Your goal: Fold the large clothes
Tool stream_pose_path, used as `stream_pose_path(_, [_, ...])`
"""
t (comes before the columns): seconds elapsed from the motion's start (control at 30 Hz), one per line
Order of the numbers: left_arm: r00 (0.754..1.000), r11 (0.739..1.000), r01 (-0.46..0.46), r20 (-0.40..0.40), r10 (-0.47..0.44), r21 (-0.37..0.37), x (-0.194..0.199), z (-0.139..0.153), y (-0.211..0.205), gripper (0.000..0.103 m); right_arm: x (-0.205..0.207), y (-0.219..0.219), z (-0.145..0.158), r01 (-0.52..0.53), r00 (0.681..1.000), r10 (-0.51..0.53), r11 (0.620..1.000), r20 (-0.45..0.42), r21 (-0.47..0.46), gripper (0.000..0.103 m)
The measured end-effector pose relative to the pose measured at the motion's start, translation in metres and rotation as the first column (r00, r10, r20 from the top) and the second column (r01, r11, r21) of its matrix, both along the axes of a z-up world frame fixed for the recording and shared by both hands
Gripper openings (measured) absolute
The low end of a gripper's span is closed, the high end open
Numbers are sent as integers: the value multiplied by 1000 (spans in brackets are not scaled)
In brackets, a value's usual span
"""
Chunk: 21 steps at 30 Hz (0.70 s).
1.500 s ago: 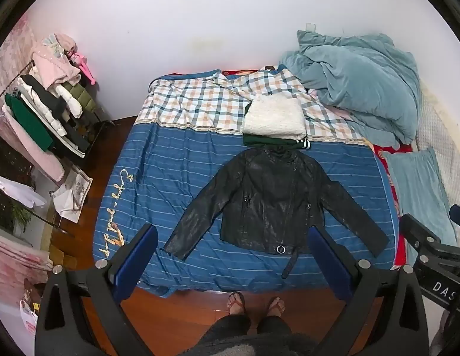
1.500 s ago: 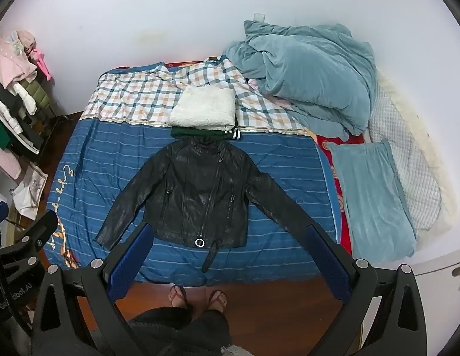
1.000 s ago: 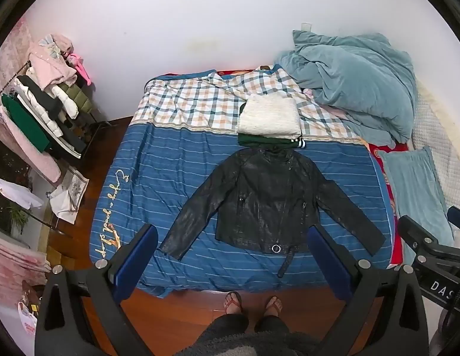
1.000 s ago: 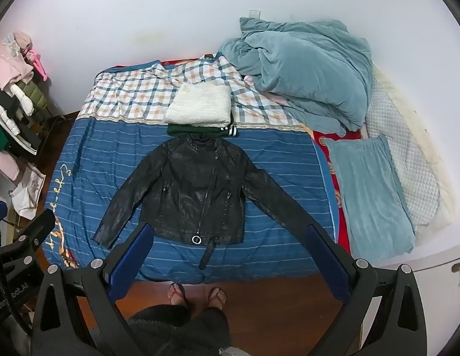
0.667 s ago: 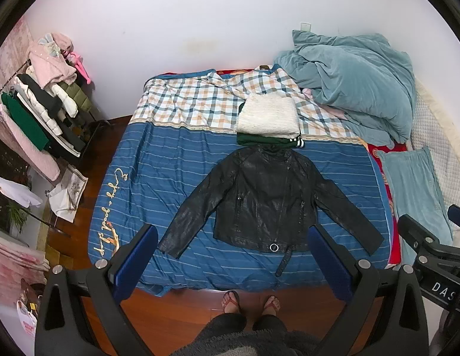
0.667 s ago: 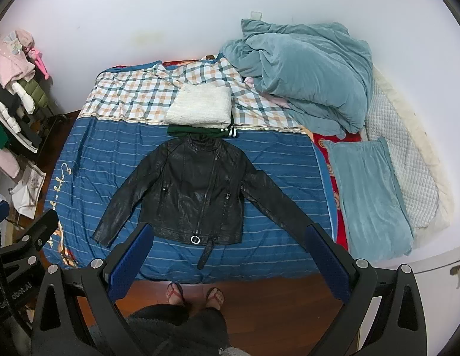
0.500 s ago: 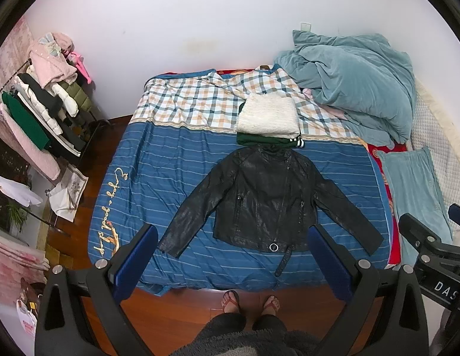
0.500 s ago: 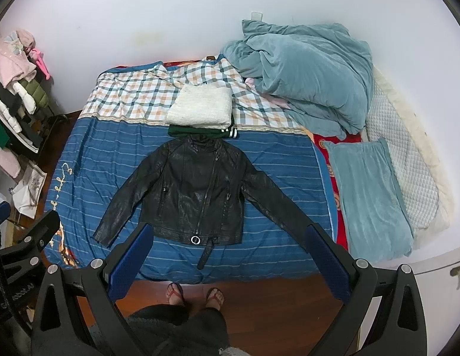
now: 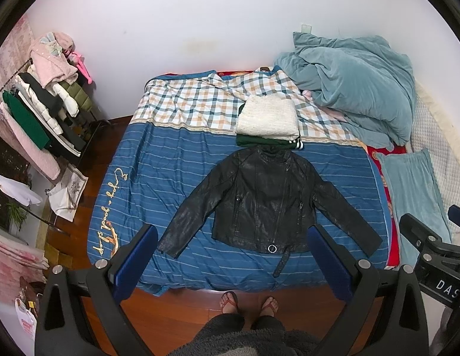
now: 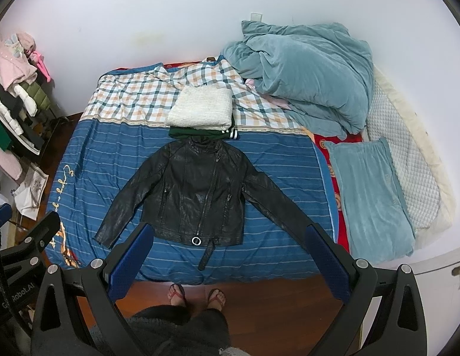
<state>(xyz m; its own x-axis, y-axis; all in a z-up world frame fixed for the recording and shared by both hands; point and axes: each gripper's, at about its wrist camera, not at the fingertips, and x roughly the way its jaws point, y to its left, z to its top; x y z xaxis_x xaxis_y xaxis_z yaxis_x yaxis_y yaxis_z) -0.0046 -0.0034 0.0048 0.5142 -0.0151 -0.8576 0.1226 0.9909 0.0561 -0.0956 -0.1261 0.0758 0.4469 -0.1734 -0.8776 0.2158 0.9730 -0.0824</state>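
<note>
A black leather jacket (image 9: 264, 198) (image 10: 198, 190) lies flat and face up on the blue striped bed cover (image 9: 158, 178), both sleeves spread out and its belt hanging toward the bed's near edge. My left gripper (image 9: 233, 255) is held high above the near edge, open and empty. My right gripper (image 10: 227, 252) hangs open and empty at the same height. Behind the collar sits a stack of folded clothes, a white fleece (image 9: 267, 115) (image 10: 200, 106) on a dark green garment (image 9: 268, 142).
A rumpled teal duvet (image 9: 354, 80) and a teal pillow (image 10: 369, 192) fill the bed's right side. A loaded clothes rack (image 9: 40, 112) stands at the left. A person's feet in sandals (image 9: 247, 302) stand on the wooden floor at the bed's foot.
Both cameras have drifted slightly, so the jacket sits a little differently in view. The jacket itself has not moved and both grippers stay open.
</note>
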Motion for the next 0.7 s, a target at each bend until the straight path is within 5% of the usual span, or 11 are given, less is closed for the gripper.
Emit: stream_pose_path(0.7, [1000,1000,-4,2,4,-6,4,9,-12,103,0,-6,6,-3,1000,3,1000,8,-2,103])
